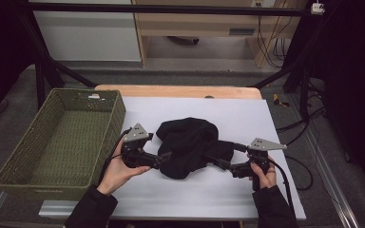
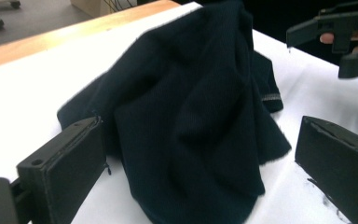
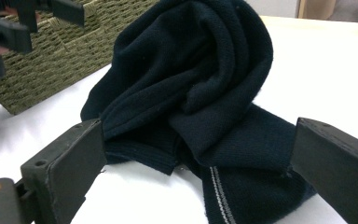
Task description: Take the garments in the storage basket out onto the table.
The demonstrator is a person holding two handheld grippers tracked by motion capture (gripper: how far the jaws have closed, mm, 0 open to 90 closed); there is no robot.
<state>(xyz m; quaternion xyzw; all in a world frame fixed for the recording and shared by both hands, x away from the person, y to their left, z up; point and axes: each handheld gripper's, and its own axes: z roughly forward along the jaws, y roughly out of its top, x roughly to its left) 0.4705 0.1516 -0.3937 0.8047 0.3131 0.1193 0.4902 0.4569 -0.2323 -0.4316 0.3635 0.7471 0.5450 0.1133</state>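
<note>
A crumpled black knitted garment [image 1: 190, 145] lies in a heap in the middle of the white sheet [image 1: 237, 111]. My left gripper [image 1: 164, 159] sits at its left side, jaws wide. In the left gripper view the gripper [image 2: 196, 135] is open, with a fold of the cloth [image 2: 191, 116] lying between the pads without being pressed. My right gripper [image 1: 228, 156] is at the heap's right side. In the right gripper view it [image 3: 196, 133] stands open around a ribbed end of the garment [image 3: 205, 93] with a thin pale stripe [image 3: 219, 191].
A green woven basket [image 1: 119, 114], with nothing in it that I can see, stands at the left edge of the table, close behind the left hand. The wooden table edge [image 1: 180, 91] runs along the back. Black frame posts and cables stand beyond the table.
</note>
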